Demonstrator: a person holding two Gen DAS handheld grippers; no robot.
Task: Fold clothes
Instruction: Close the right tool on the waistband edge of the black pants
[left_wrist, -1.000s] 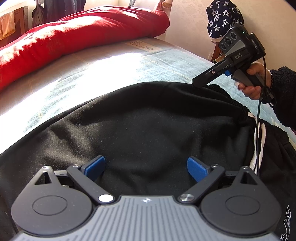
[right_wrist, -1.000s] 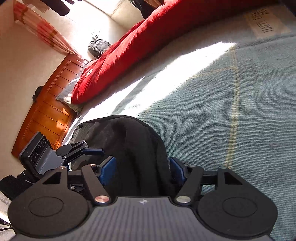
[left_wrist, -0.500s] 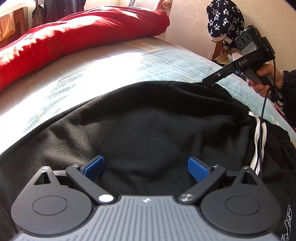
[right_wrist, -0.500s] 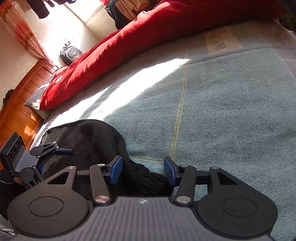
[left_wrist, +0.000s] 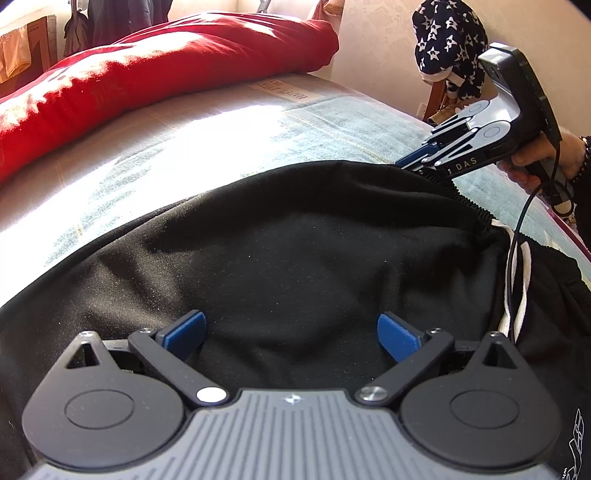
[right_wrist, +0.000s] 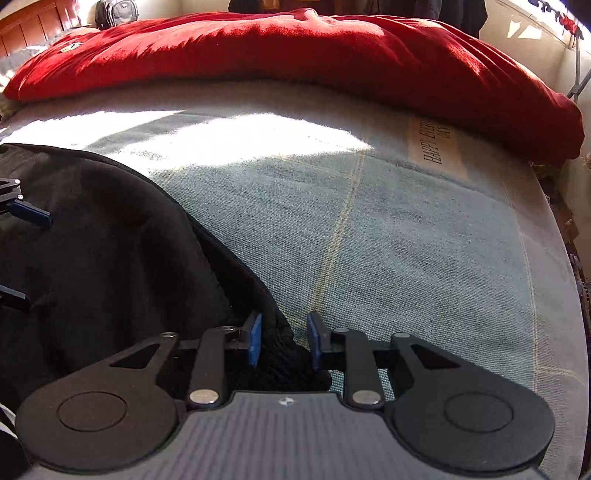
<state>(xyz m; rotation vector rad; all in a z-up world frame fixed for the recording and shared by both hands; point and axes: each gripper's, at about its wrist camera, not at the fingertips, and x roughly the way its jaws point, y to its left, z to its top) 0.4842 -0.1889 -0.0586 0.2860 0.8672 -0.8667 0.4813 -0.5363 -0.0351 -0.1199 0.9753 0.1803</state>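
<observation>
Black fleece, heavy-looking: the sweatpants lie spread over my blue-green bedspread, taking the near half of it, ribbed waistband at the right with its white drawstring trailing down over the cloth

My right gripper sits at the far right corner of the waistband. Its jaws have just been closing; a bunched fold of black cloth is between the blue pads, but a gap shows beside the right-hand pad, so I read it as not yet clamped. I judge I'm taking that corner so the top edge can be lifted and carried across for the first fold

My left gripper hangs low over the middle of the sweatpants, jaws wide apart, holding nothing. Whether its tips rest on the fleece I cannot tell. Likely waiting there to pin or pick the near side once the right has its hold

Red duvet is heaped along the far edge of the bed, well apart from the work. A star-print garment hangs on something by the wall, far right

No baskets, bins or drawers in view; nothing to report as contained
</observation>
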